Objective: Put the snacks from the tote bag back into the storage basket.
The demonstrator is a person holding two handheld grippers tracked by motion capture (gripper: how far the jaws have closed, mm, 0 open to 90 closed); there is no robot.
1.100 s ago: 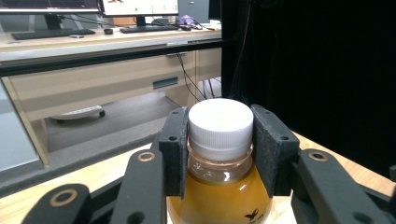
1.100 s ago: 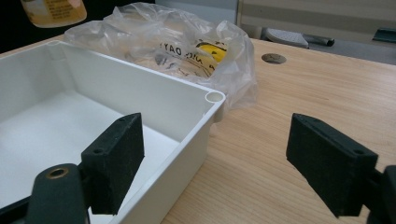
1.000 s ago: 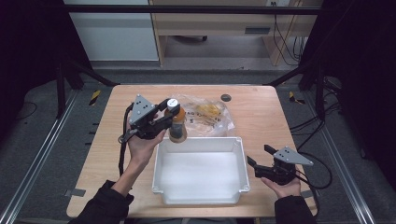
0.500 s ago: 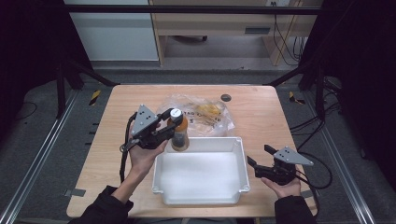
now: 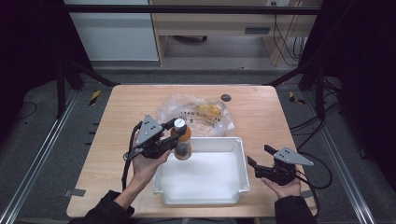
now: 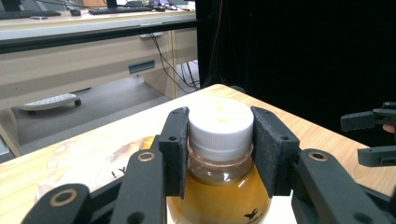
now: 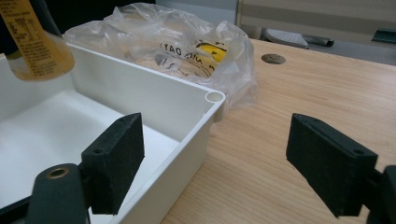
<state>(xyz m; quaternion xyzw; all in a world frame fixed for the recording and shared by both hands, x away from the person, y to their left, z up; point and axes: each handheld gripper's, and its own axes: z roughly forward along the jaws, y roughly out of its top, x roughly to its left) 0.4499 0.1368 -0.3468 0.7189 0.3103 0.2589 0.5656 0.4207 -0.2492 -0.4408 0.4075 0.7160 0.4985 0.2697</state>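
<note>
Since a second ago my left gripper (image 5: 173, 135), clamped on the bottle (image 5: 181, 143) at its cap, has carried it down to the bin's (image 5: 243, 161) far-left corner. Right gripper (image 5: 258, 156) idle, jaws apart. Next: lower it in, let go.

An upright clear bottle (image 5: 182, 142) of amber liquid, perhaps honey, with a white screw cap and a yellow label hangs over the white plastic tub (image 5: 233, 190) at its ten o'clock corner, bottom seemingly clear of the floor.
</note>
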